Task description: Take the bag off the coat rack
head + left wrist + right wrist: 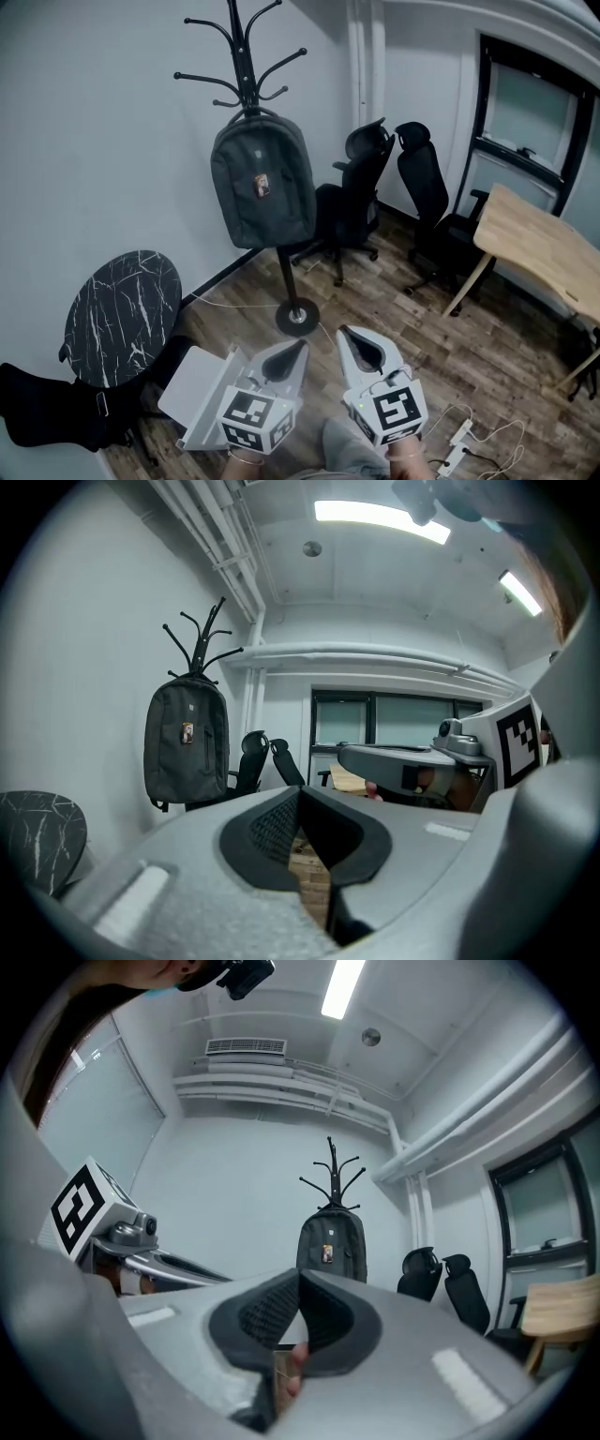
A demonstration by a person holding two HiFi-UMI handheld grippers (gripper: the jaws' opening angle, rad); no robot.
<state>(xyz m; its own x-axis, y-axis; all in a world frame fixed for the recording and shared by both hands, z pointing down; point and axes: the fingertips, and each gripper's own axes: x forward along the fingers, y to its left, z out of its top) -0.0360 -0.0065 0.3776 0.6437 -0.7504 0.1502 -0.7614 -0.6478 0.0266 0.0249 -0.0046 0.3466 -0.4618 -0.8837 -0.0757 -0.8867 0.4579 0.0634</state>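
A dark grey backpack (pixel 262 183) hangs by its top loop from a black coat rack (pixel 246 56) that stands against the white wall. The backpack (pixel 186 745) shows at the left of the left gripper view, and the backpack (pixel 331 1248) sits near the middle of the right gripper view. Both grippers are held low and near me, well short of the rack. My left gripper (pixel 298 348) is shut with nothing in it. My right gripper (pixel 353 338) is shut and empty too, beside the left one.
The rack's round base (pixel 297 316) rests on the wood floor. A round black marble table (pixel 123 315) stands at the left. Two black office chairs (pixel 356 202) and a wooden desk (pixel 542 246) are at the right. A power strip with cables (pixel 459 435) lies by my feet.
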